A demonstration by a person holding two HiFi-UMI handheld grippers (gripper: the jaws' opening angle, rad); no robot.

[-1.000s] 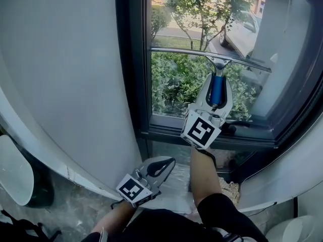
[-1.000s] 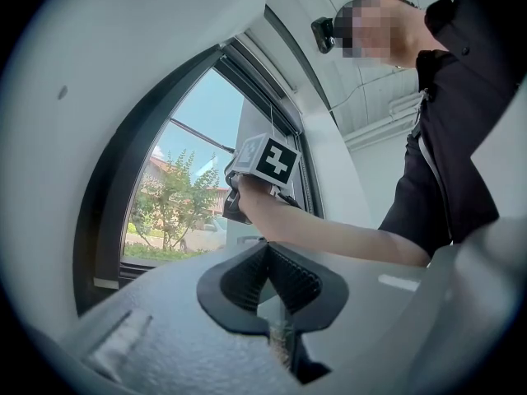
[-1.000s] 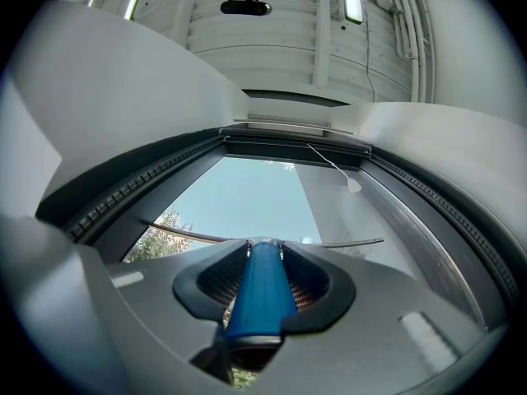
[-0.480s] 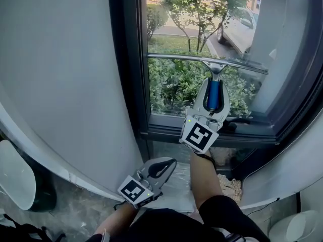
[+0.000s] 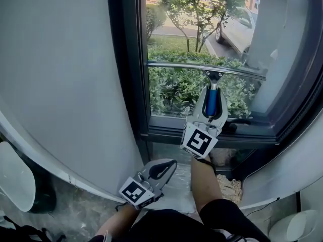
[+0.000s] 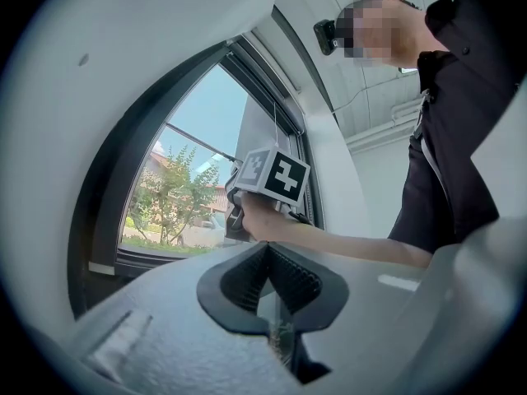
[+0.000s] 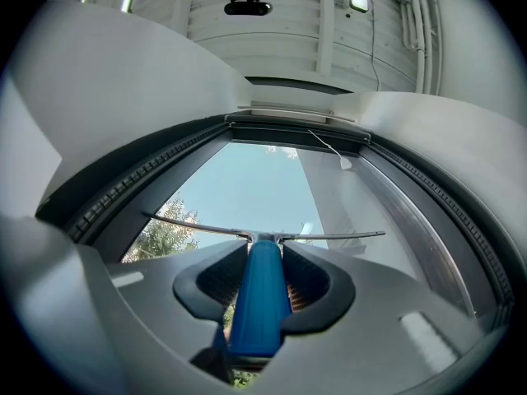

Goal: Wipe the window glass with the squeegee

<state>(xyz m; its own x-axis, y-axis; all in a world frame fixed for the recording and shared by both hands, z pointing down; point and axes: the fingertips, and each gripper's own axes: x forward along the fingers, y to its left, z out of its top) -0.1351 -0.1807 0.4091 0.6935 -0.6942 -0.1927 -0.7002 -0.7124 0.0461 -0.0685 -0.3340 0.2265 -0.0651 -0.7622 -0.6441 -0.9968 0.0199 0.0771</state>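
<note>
The squeegee has a blue handle (image 5: 211, 101) and a long metal blade (image 5: 176, 65) lying across the window glass (image 5: 174, 14), low on the pane. My right gripper (image 5: 211, 101) is shut on the blue handle (image 7: 257, 295), and its blade (image 7: 189, 225) spans the glass ahead in the right gripper view. My left gripper (image 5: 160, 169) hangs low by the floor, below the sill, shut with nothing in it. In the left gripper view its jaws (image 6: 269, 282) meet, and the right gripper's marker cube (image 6: 274, 174) shows beyond.
A dark window frame (image 5: 123, 59) borders the glass on the left, with a sill (image 5: 166, 132) under the blade. A white wall (image 5: 60, 69) fills the left. A white round object (image 5: 12, 178) sits at lower left. Pale debris (image 5: 227, 185) lies on the floor.
The squeegee blade has slid down the glass with my right gripper. The left gripper has stayed low near the floor.
</note>
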